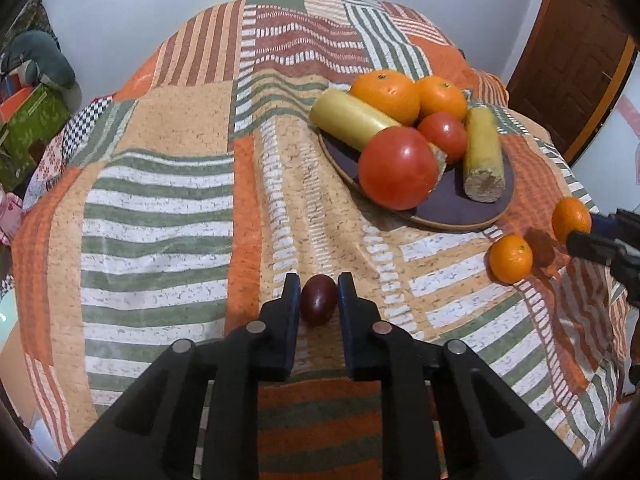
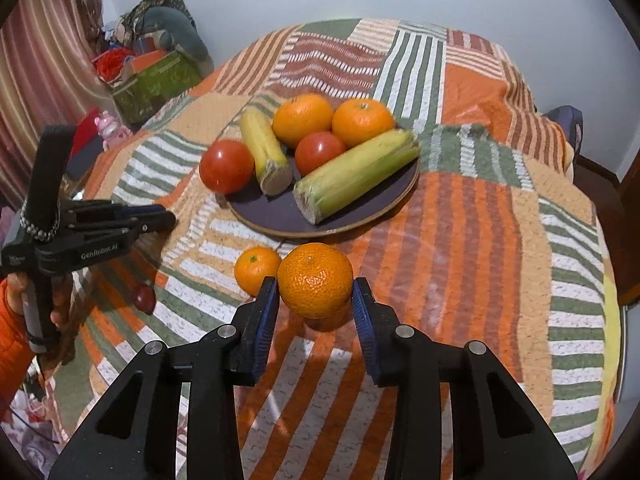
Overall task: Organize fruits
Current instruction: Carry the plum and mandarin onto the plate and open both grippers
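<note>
On near cloth (image 1: 160, 208): left gripper (image 1: 319, 286) clamps small dark-red oval fruit (image 1: 319, 300); right gripper (image 2: 315, 285) clamps dimpled mandarin (image 2: 315, 280), beside smaller mandarin (image 2: 256, 270), near plate (image 2: 280, 216).

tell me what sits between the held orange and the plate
Bare cloth only, seen in the right wrist view; orange, plate.

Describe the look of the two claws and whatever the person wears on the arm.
Each claw is black plastic with wedge-shaped cut-outs, silver pivot pins and ribbed blue pads on its fingers. Seen from the right wrist view, the left claw carries white "GenRobot.AI" lettering, a braided cord around its upright black handle, and a grey grip. The sleeve is bright orange.
</note>
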A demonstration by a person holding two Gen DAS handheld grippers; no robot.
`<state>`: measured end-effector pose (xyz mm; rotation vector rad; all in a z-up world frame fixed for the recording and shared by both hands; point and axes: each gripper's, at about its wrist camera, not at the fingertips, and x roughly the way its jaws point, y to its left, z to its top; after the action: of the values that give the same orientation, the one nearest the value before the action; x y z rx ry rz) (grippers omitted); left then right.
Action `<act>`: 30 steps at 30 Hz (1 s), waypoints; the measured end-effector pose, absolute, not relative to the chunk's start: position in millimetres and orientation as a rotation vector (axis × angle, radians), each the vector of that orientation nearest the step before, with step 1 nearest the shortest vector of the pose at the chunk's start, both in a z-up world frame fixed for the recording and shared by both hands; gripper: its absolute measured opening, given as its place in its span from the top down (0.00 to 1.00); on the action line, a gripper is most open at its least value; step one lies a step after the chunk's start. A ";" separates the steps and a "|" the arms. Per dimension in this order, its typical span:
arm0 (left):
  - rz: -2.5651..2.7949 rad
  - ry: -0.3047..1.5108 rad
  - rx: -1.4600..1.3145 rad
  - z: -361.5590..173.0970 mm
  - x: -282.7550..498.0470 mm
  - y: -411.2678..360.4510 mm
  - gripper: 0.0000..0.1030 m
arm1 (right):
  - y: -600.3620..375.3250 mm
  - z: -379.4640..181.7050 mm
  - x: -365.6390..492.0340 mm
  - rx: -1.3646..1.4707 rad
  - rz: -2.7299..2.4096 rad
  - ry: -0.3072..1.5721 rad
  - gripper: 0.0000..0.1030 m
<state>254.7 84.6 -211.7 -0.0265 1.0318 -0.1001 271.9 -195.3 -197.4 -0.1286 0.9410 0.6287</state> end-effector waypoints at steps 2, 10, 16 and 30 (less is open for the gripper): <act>-0.100 1.018 -0.020 -206.2 253.7 83.0 0.82 | -196.7 -192.4 274.5 -0.118 0.626 0.924 0.67; -0.132 0.957 -0.026 -177.2 264.7 72.2 0.82 | -194.6 -178.4 289.8 -0.108 0.614 0.871 0.67; -0.163 0.899 -0.019 -155.0 284.6 54.1 0.82 | -188.3 -168.4 304.6 -0.105 0.616 0.830 0.67; -0.219 0.905 0.007 -159.7 336.2 14.8 0.82 | -167.7 -175.3 351.4 -0.108 0.612 0.823 0.67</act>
<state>336.2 14.8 -159.7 0.0073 0.9045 -0.2190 351.4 -167.7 -175.3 -0.1079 0.8227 0.6116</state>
